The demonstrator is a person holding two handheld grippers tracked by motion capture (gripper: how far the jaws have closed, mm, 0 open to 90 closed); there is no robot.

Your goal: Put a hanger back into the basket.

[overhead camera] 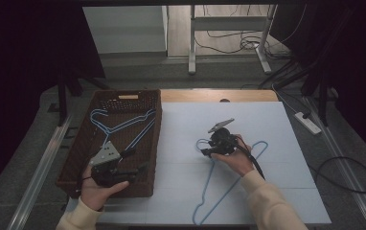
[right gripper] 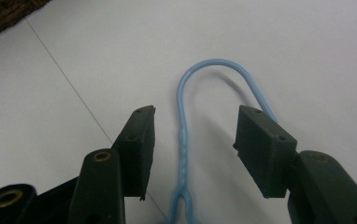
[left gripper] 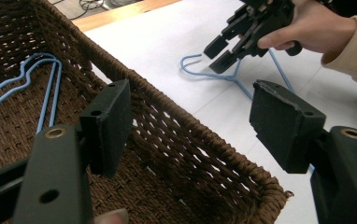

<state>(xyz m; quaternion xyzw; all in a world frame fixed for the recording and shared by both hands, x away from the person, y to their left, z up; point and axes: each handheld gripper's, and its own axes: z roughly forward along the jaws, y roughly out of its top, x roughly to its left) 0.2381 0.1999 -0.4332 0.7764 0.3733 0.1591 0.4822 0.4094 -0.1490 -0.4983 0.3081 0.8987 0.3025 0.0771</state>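
A light blue wire hanger (overhead camera: 201, 142) lies flat on the white table top (overhead camera: 267, 191), hook towards the basket. My right gripper (overhead camera: 205, 152) is low over its hook end and open. In the right gripper view the twisted neck (right gripper: 182, 140) runs between the two jaws, and neither pad touches it. My left gripper (overhead camera: 134, 161) is open and holds nothing, over the near right corner of the brown wicker basket (overhead camera: 156, 139). Two more blue hangers (overhead camera: 123, 125) lie inside the basket. The left gripper view looks across the basket rim (left gripper: 176, 116) to the right gripper (left gripper: 218, 55) and the hanger (left gripper: 214, 75).
The basket fills the left side of the table. A wooden strip (overhead camera: 219, 96) runs along the far edge. On the floor to the right lie a power strip (overhead camera: 308, 122) and black cables (overhead camera: 348, 172). White desk legs (overhead camera: 191, 43) stand beyond the table.
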